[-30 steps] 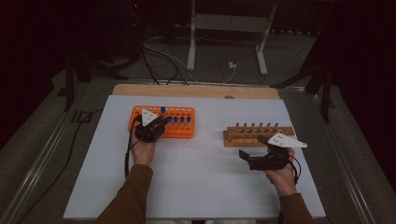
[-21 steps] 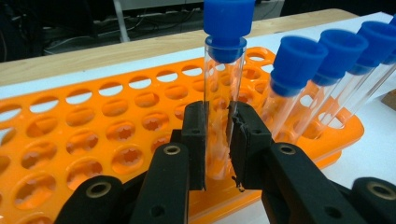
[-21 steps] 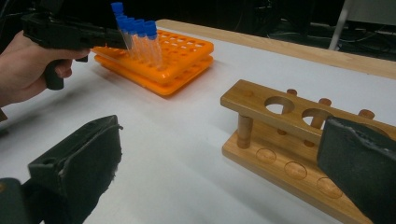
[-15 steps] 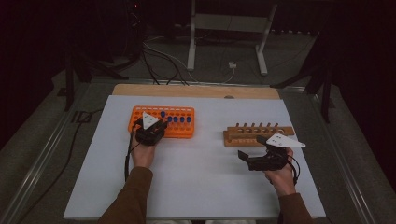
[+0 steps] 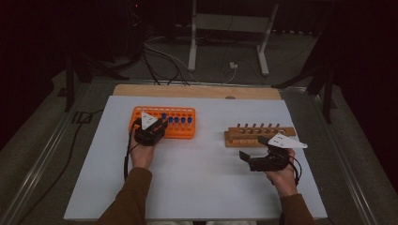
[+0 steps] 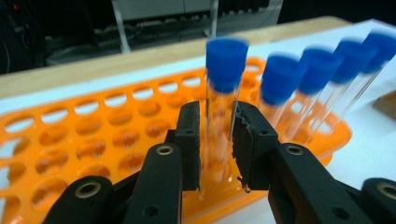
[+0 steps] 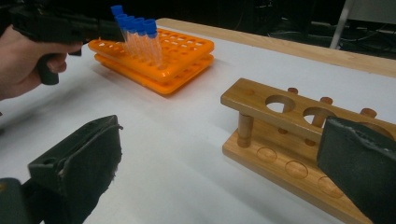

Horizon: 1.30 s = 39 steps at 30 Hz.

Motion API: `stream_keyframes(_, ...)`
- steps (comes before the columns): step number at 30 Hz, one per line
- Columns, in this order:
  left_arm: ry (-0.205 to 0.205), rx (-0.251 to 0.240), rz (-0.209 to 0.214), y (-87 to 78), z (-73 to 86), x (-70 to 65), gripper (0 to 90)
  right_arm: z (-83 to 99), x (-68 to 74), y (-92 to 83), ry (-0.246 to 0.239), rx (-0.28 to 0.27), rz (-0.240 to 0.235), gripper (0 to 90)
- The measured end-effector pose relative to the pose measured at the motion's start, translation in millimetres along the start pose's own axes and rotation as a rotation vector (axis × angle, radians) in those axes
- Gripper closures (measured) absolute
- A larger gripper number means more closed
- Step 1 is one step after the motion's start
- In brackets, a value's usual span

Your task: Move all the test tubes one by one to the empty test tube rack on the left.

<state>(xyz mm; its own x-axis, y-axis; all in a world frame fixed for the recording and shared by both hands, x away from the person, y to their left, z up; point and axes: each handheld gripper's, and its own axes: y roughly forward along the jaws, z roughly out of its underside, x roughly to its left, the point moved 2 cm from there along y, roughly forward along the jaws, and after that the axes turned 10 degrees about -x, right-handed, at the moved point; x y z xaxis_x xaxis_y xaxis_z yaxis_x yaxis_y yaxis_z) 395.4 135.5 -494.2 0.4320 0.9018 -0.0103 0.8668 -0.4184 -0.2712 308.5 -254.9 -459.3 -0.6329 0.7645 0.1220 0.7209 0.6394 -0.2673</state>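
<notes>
- The left gripper (image 6: 217, 135) is at the near edge of the orange rack (image 5: 180, 132), on the left half of the white surface (image 5: 197, 187).
- In the left gripper view its two black jaws are closed against the clear body of one blue-capped tube (image 6: 223, 88), one jaw on each side, gripping below the cap.
- That tube stands upright and its blue cap sits higher than the caps of the neighbouring tubes (image 6: 299, 79), which lean in a row to its right in the same rack.
- The lower end of the gripped tube is hidden between the jaws, so I cannot tell whether it rests in its hole.
- Most of the rack's other holes, to the left in that view, are unfilled.
- The right gripper (image 5: 257, 153) hovers just in front of the wooden rack (image 5: 244, 137) on the right half of the surface, in the person's right hand (image 5: 281, 176).
- In the right gripper view its jaws are spread wide with nothing between them; the wooden rack (image 7: 289, 135) lies beyond, its round holes vacant.
- The two racks sit well apart, the orange one to the left and slightly farther back.
- A pale wooden strip (image 5: 197, 91) runs along the far edge of the surface.
</notes>
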Motion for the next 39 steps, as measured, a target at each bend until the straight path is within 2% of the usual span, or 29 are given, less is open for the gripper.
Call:
stream_keyframes(2, 0.001, -0.008, 0.002, -0.8, -2.2, -1.1, 74.2, 0.7, 0.5, 0.7, -0.002, 0.004, 0.0, 0.1)
stream_keyframes(11, 0.026, 0.018, 0.007, -0.2, 0.0, -3.4, 77.3, 1.4, -0.3, -0.5, 0.002, 0.0, 0.002, 0.1)
stream_keyframes(17, 0.024, 0.028, 0.007, 0.2, 5.1, -3.2, 77.3, 1.8, 0.1, -0.4, 0.003, -0.001, 0.0, 0.1)
stream_keyframes(20, 0.018, 0.04, 0.01, -0.2, 8.2, -2.5, 77.4, 1.9, -0.4, -1.2, 0.003, -0.003, 0.001, 0.1)
stream_keyframes(26, -0.024, 0.055, 0.015, -1.0, 10.4, -0.1, 76.6, 3.0, -1.1, -3.3, 0.008, -0.006, 0.005, 0.1)
stream_keyframes(29, -0.042, 0.062, 0.002, -5.8, 10.0, 2.8, 68.1, 3.5, -2.6, -5.8, 0.01, -0.013, 0.009, 0.1)
stream_keyframes(31, -0.068, 0.044, -0.001, -13.5, 9.2, 5.9, 63.8, 4.1, -3.4, -8.1, 0.014, -0.019, 0.013, 0.1)
stream_keyframes(33, -0.076, 0.03, -0.009, -24.2, 7.8, 8.2, 57.2, 4.7, -4.0, -10.3, 0.016, -0.031, 0.017, 0.1)
stream_keyframes(36, -0.072, -0.001, -0.014, -45.4, 4.9, 8.9, 44.8, 5.7, -3.3, -12.6, 0.013, -0.047, 0.02, 0.1)
stream_keyframes(39, -0.048, -0.025, -0.039, -69.1, 2.7, 9.4, 33.3, 6.1, -2.1, -14.0, 0.006, -0.06, 0.022, 0.1)
